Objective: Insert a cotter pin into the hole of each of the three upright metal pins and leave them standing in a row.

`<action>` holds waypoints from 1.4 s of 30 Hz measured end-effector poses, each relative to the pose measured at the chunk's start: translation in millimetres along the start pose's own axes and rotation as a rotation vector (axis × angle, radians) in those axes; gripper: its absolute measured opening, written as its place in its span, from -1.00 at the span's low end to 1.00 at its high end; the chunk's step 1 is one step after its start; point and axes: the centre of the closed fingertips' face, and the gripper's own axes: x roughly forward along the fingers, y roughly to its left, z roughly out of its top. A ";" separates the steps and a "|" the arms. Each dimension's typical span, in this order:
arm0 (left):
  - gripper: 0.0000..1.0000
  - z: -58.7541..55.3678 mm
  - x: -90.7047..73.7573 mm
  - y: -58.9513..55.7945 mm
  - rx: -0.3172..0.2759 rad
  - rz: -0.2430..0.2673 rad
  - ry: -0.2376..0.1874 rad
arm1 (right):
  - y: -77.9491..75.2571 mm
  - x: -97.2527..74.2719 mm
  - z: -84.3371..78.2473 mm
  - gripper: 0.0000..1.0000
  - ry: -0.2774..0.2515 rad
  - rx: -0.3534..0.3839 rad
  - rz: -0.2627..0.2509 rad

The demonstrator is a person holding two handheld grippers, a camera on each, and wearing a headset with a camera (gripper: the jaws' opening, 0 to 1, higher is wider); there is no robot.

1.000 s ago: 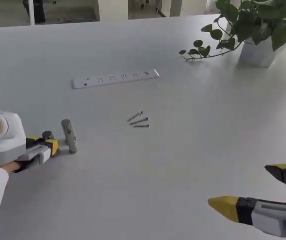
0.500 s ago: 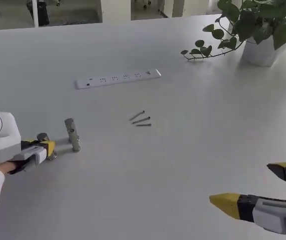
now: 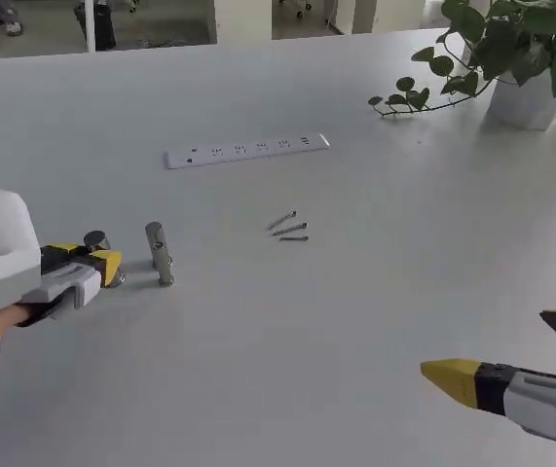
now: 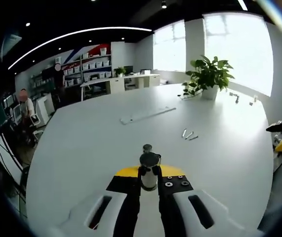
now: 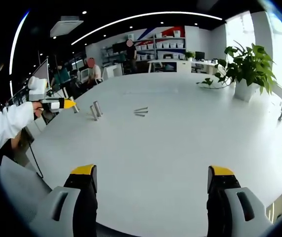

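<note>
My left gripper (image 3: 97, 261) is at the table's left, shut on a short upright metal pin (image 3: 95, 240); in the left gripper view that pin (image 4: 149, 169) stands between the yellow-tipped jaws of the left gripper (image 4: 149, 185). Two more metal pins (image 3: 160, 253) stand close together just right of it, and one of these pins (image 4: 147, 147) shows beyond the held one. Three cotter pins (image 3: 289, 227) lie loose mid-table, further right. My right gripper (image 3: 511, 350) hovers open at the near right, far from everything; between the jaws of the right gripper (image 5: 153, 173) there is nothing.
A white power strip (image 3: 246, 151) lies behind the pins. A potted plant (image 3: 521, 58) stands at the far right corner, with a trailing branch (image 3: 414, 97) over the table. People sit at desks in the background. The wide white tabletop (image 3: 355, 311) surrounds the parts.
The head camera has shifted, so everything sits further right in the picture. My left gripper, with its pin, has drawn slightly away from the two standing pins. The right gripper stays open.
</note>
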 end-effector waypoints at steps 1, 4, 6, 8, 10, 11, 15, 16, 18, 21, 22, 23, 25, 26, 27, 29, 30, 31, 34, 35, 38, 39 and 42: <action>-0.79 2.3 -2.7 -2.3 -0.002 -0.001 -0.001 | 0.5 -0.3 0.1 0.82 -0.002 0.001 0.001; -0.79 5.0 -5.8 -9.8 0.018 -0.026 -0.001 | 1.7 -0.4 1.1 0.83 -0.006 0.008 0.005; -0.79 5.1 -6.4 -13.4 0.029 -0.037 -0.004 | 2.4 -0.7 1.2 0.82 -0.007 0.006 0.006; -0.79 5.9 -6.9 -17.9 0.051 -0.046 -0.016 | 3.2 -0.6 1.6 0.82 -0.008 0.005 0.009; -0.79 4.6 -6.8 -21.9 0.068 -0.049 -0.009 | 4.5 -0.7 1.2 0.82 -0.006 0.007 0.014; -0.79 3.5 -6.7 -24.8 0.083 -0.059 -0.004 | 5.5 -0.9 0.8 0.82 -0.005 0.006 0.017; -0.79 3.7 -8.2 -37.0 0.112 -0.109 -0.011 | 7.9 -1.2 1.1 0.81 -0.006 0.000 0.025; -0.79 4.8 -8.5 -40.7 0.114 -0.124 -0.017 | 8.1 -1.1 1.0 0.81 -0.005 -0.003 0.026; -0.79 6.6 -8.3 -47.8 0.125 -0.156 -0.026 | 7.9 -1.0 0.6 0.82 -0.002 0.000 0.022; -0.79 9.0 -6.9 -59.9 0.154 -0.213 -0.038 | 8.7 -1.3 0.8 0.81 -0.004 0.005 0.027; -0.79 9.2 -6.6 -64.1 0.162 -0.234 -0.040 | 8.9 -1.2 1.0 0.81 -0.004 0.005 0.029; -0.79 9.4 -5.8 -69.3 0.172 -0.255 -0.043 | 9.5 -1.4 0.8 0.81 -0.004 0.002 0.029; -0.79 9.6 -5.2 -80.4 0.211 -0.303 -0.049 | 9.9 -1.1 0.5 0.81 -0.001 -0.001 0.030; -0.79 9.5 -5.1 -84.3 0.221 -0.319 -0.051 | 10.0 -0.9 0.5 0.81 0.000 -0.001 0.032; -0.79 8.5 -5.2 -92.1 0.240 -0.352 -0.052 | 10.5 -1.0 0.2 0.81 0.001 -0.001 0.033; -0.79 6.7 -5.0 -99.6 0.254 -0.379 -0.047 | 10.6 -0.8 -0.1 0.81 0.003 -0.003 0.034; -0.79 5.6 -4.6 -103.2 0.266 -0.392 -0.045 | 10.4 -0.6 -0.1 0.81 0.004 -0.003 0.034; -0.79 3.9 -4.1 -108.9 0.279 -0.412 -0.044 | 10.7 -0.6 -0.1 0.81 0.004 -0.004 0.034; -0.79 -1.8 -2.1 -120.0 0.301 -0.450 -0.038 | 11.1 0.0 -0.9 0.81 0.009 -0.006 0.038; -0.79 -3.9 -1.4 -122.8 0.308 -0.460 -0.034 | 11.4 0.1 -1.3 0.81 0.011 -0.007 0.039; -0.79 -13.9 2.2 -131.1 0.314 -0.489 -0.010 | 11.3 0.5 -1.7 0.81 0.014 -0.011 0.040; -0.79 -16.5 3.1 -133.2 0.313 -0.498 -0.006 | 11.5 0.5 -1.9 0.81 0.015 -0.011 0.040; -0.79 -26.0 6.8 -139.4 0.318 -0.521 0.014 | 11.5 0.9 -2.8 0.81 0.021 -0.010 0.042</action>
